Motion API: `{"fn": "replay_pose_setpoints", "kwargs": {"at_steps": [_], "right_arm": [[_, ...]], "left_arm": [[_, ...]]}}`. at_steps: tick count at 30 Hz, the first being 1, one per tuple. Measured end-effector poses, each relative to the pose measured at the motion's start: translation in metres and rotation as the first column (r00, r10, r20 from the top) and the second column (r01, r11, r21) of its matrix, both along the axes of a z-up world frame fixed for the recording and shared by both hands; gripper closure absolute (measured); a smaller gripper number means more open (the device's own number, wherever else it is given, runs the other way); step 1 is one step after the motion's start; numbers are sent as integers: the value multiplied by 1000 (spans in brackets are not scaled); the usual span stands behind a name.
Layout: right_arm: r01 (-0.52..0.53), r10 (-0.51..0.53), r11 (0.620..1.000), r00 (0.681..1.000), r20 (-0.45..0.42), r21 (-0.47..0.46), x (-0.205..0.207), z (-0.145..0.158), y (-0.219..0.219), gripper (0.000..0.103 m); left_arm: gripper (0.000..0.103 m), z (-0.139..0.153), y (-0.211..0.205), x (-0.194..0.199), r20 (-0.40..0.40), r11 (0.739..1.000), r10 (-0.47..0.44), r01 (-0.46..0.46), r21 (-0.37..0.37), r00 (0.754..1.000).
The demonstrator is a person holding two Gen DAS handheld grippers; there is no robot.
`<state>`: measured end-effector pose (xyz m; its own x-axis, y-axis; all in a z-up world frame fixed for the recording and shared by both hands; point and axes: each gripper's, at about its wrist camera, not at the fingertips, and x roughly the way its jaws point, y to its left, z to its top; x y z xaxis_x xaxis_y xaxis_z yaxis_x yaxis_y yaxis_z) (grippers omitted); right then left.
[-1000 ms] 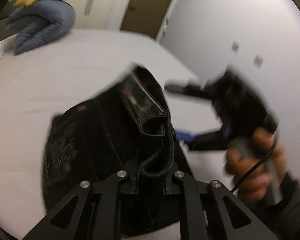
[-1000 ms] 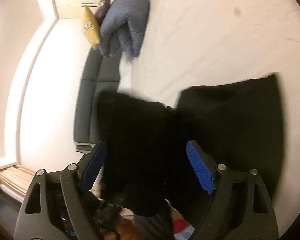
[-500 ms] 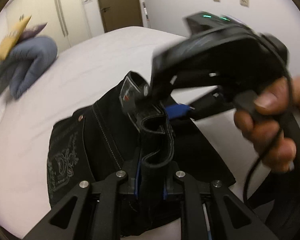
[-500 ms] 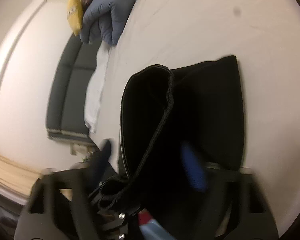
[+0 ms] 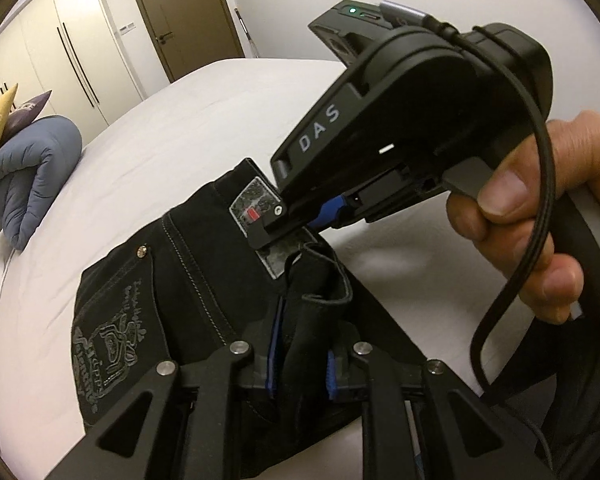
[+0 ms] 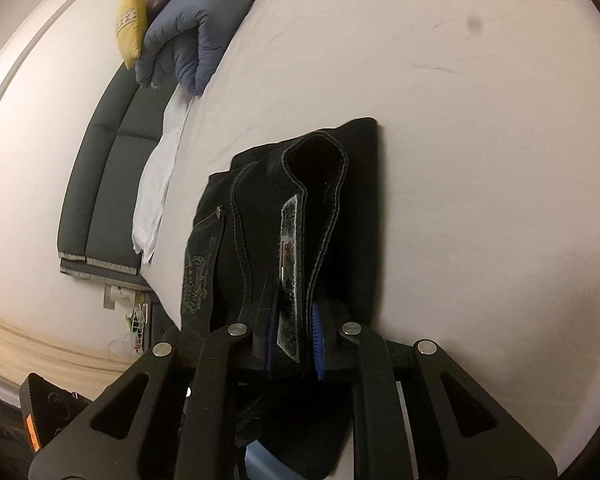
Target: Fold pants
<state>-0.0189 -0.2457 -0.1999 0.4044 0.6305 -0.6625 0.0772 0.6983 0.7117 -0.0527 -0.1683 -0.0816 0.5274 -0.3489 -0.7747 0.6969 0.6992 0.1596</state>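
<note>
Your left tongs (image 5: 300,364) and right tongs (image 6: 294,344) both clamp the waistband; the pants (image 6: 340,184) stretch lengthwise ahead of them.

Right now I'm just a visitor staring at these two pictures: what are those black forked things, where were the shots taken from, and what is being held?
No robot here: a person holds a hand tool in each hand, each ending in two-fingered tongs with a wide-angle camera behind them. One picture looks along the left tongs, the other along the right tongs. Both are shut on the waistband of black pants lying partly folded on a white bed. In the left view, the right tool and the hand gripping it fill the upper right. At the bed's far end lie a rolled blue duvet and a yellow cushion.
</note>
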Motion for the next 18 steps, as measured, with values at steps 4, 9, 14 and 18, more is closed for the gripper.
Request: {"fn": "replay_pose_setpoints", "kwargs": {"at_steps": [4,9,14,18], "right_arm": [[39,-39,999,999,-3,23,-11,-12,-9,90],[58,-56,992,998,-14,117,-19,-32,-20,87],[158,-157,987,987,-17,28,-30,-4,-32,77],[103,-105,994,990,92,32,-39,40,-14,75]], "left_arm": [[81,-4,-2,0,-16,1000,-27,27,-6,1000],[70,2,15,1,-78,996,-48,42,-73,996],[21,51,75,-3,-81,970,-21,1,-241,996],[18,72,126,21,-53,951,73,-85,-298,996]]}}
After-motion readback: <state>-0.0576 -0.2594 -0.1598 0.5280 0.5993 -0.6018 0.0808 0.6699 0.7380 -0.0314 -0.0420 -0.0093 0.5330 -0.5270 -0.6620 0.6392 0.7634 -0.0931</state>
